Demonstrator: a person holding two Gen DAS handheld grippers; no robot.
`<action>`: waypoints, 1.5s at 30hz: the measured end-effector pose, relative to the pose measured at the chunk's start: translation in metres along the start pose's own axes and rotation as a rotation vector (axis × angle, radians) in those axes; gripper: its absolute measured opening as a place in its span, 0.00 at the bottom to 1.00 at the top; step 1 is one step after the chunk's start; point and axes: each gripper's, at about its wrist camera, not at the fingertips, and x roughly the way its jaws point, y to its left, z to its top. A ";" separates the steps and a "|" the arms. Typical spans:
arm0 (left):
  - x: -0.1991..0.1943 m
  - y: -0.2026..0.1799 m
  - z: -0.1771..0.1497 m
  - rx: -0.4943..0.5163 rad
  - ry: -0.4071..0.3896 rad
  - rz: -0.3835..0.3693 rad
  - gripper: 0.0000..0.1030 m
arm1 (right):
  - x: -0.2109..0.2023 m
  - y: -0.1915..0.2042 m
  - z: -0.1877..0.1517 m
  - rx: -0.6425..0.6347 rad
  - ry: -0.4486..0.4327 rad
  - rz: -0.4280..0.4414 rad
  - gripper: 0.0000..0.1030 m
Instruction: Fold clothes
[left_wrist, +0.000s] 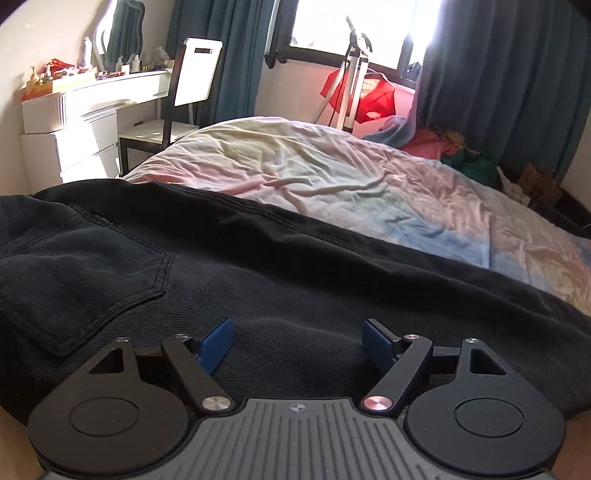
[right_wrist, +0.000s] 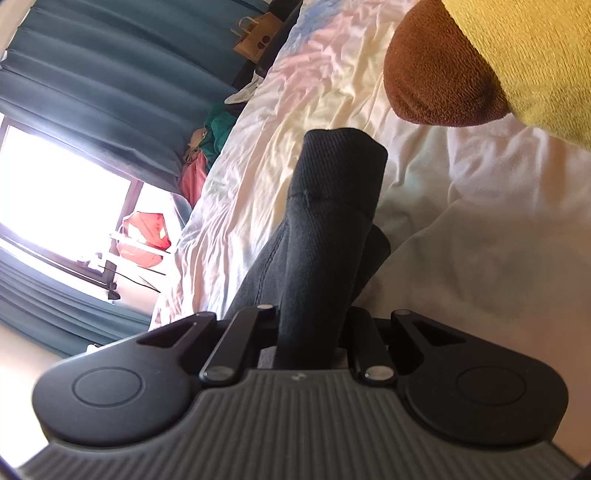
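Observation:
Black jeans (left_wrist: 221, 266) lie spread across the near side of the bed, a back pocket (left_wrist: 85, 266) facing up at the left. My left gripper (left_wrist: 295, 341) hovers just above the dark denim, open, its blue pads (left_wrist: 214, 343) wide apart with nothing between them. In the right wrist view a bunched fold of the black jeans (right_wrist: 332, 221) rises out of my right gripper (right_wrist: 310, 332), which is shut on it; the cloth hides the fingertips. This view is rolled sideways.
A wrinkled pastel sheet (left_wrist: 295, 166) covers the bed. A white dresser (left_wrist: 81, 110) and chair (left_wrist: 195, 74) stand at the far left. A steamer stand (left_wrist: 354, 74) with a red bag (left_wrist: 369, 92) stands by the window, beside a clothes pile (left_wrist: 461, 151). A yellow and brown plush (right_wrist: 443, 74) lies near the right gripper.

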 end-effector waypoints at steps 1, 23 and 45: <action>0.003 -0.002 -0.005 0.031 0.000 0.015 0.79 | 0.000 0.000 0.000 0.000 0.002 0.003 0.13; 0.013 -0.013 -0.037 0.160 -0.062 0.071 0.85 | 0.037 -0.008 -0.008 -0.023 0.164 -0.028 0.44; 0.021 -0.027 -0.041 0.268 -0.021 0.132 0.86 | 0.034 0.015 -0.008 -0.190 0.104 -0.016 0.15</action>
